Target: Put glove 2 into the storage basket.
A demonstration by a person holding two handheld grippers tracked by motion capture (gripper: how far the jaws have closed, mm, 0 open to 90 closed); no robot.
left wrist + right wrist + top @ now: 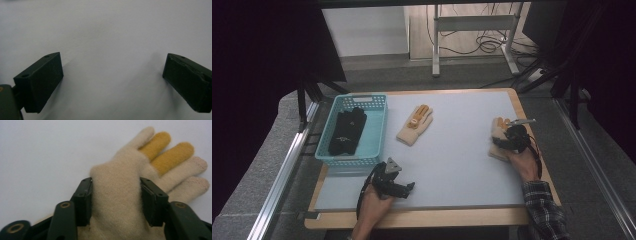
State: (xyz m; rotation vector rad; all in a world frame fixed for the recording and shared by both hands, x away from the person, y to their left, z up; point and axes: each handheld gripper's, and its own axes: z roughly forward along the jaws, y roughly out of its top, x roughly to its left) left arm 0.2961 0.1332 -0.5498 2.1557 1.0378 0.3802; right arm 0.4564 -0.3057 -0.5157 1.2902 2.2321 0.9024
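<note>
A cream knitted glove (117, 187) with two yellow fingers lies on the grey mat at the right of the table, also seen as the glove (498, 127) in the high view. My right gripper (116, 200) has its jaws pressed against both sides of the glove's palm, and the knit bulges up between them. From above, the right gripper (506, 138) sits over the glove's cuff end. My left gripper (112, 75) is open over bare mat with nothing between its jaws; in the high view the left gripper (408, 188) rests near the front left.
A second cream and yellow glove (415, 125) lies at mid table. A turquoise basket (362, 99) at the back left holds a pair of black gloves (346, 131). The wooden table edge (422, 217) runs along the front.
</note>
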